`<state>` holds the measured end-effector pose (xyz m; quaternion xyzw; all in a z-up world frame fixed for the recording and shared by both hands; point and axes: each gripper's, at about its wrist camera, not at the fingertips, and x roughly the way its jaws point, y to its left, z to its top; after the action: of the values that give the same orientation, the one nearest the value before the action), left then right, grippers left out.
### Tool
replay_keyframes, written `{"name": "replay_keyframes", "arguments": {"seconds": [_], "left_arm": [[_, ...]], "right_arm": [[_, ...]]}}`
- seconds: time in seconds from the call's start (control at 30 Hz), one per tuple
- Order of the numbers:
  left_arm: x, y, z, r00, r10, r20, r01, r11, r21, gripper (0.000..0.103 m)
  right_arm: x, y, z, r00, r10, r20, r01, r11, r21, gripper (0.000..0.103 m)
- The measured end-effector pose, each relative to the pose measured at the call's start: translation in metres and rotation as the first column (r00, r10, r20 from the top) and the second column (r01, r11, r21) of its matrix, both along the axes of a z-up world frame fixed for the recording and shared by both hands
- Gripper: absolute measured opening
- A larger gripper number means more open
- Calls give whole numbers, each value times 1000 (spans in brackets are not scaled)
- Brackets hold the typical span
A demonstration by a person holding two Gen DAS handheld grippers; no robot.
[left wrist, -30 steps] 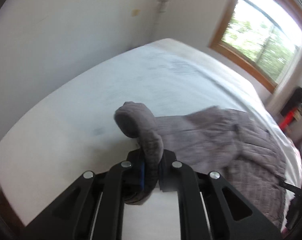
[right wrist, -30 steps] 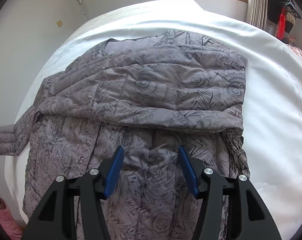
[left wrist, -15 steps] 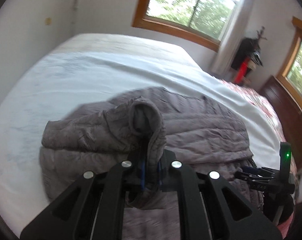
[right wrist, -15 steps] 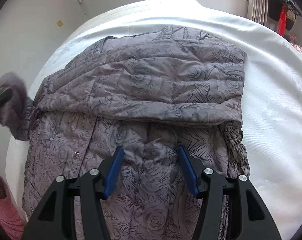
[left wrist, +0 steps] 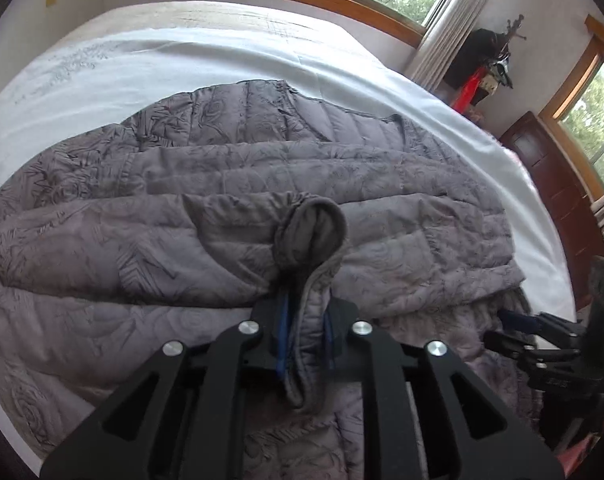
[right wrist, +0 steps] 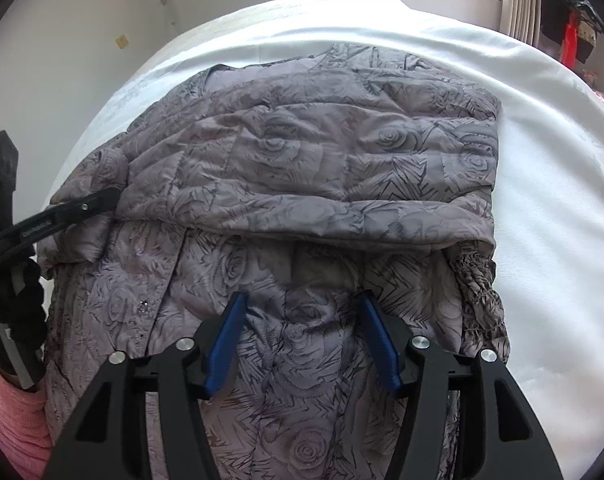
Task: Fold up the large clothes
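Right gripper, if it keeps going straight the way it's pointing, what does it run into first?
Most likely the jacket. The open right gripper points over its lower panel, with the sleeve folded across beyond. Depth is unclear, so contact height is uncertain.

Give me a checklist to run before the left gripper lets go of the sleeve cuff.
1. Left gripper shut on the sleeve cuff: ok.
2. Cuff over the jacket body, not the white bedsheet: ok.
3. Right gripper open, holding nothing: ok.
4. Right gripper clear of the cuff's landing spot: ok.
5. Other sleeve already folded across: ok.
6. Cuff touching the jacket: cannot tell.
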<state>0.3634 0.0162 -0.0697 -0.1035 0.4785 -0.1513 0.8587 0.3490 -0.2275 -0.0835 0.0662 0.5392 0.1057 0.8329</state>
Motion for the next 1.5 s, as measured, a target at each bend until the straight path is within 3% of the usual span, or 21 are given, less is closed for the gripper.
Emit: {"name": "replay_keyframes", "arguments": {"seconds": [0.03,0.07,0.17,0.3,0.4,0.43,0.53,0.67,0.83,0.93,1.03,1.23,1.27,1.3,1.33,1.43,1.5], "left_arm": [[-4,1,3,1000,-19,-2,19,999,-25,25],[-9,1,8,999,-42,-4,42,998,-55,38],[-30,4,27,993,-112,30,115,983,-141,46],[-48,32,43,995,-50,81,56,996,-69,46],[-41,65,25,996,69,49,-71,997,37,42],[-37,74,15,995,94,26,-95,995,39,40],[-26,80,-12,997,77,-18,-77,997,-3,41],[-29,66,-18,998,60,36,-63,994,86,41],[-35,75,-2,995,84,60,-86,996,19,42],[-45,89,20,985,124,123,-126,992,13,46],[-48,105,30,978,154,144,-154,988,-7,47],[-44,128,24,967,208,146,-214,977,21,46],[-43,130,23,967,212,142,-217,976,17,46],[-42,132,23,966,217,141,-221,975,16,46],[-42,132,22,965,221,142,-225,974,18,46],[-43,134,24,961,228,158,-235,971,33,46],[-45,133,27,959,227,170,-235,971,31,46]], "right_arm": [[0,0,0,1000,1,1,-1,1000,-2,60],[0,1,-1,1000,3,2,-3,1000,-4,60],[-1,1,0,1000,2,3,-2,1000,-4,60],[0,2,0,1000,0,3,0,1000,-7,61],[1,4,0,1000,0,3,0,1000,-20,61],[2,5,0,1000,2,3,-2,1000,-26,62],[5,10,-3,1000,8,5,-7,998,-54,64],[6,15,3,1000,-4,3,4,996,-91,64],[1,52,39,994,76,74,-68,992,-106,65],[14,83,52,988,132,82,-127,990,-69,70],[34,110,50,983,167,71,-165,986,-35,75],[69,152,23,981,196,-3,-196,980,39,74],[71,158,21,980,200,-1,-200,979,42,72],[72,161,19,978,208,1,-208,977,50,61],[73,164,19,976,216,2,-216,975,58,43],[73,167,19,972,234,7,-234,969,84,14],[73,160,21,974,228,12,-228,967,114,9]]}}
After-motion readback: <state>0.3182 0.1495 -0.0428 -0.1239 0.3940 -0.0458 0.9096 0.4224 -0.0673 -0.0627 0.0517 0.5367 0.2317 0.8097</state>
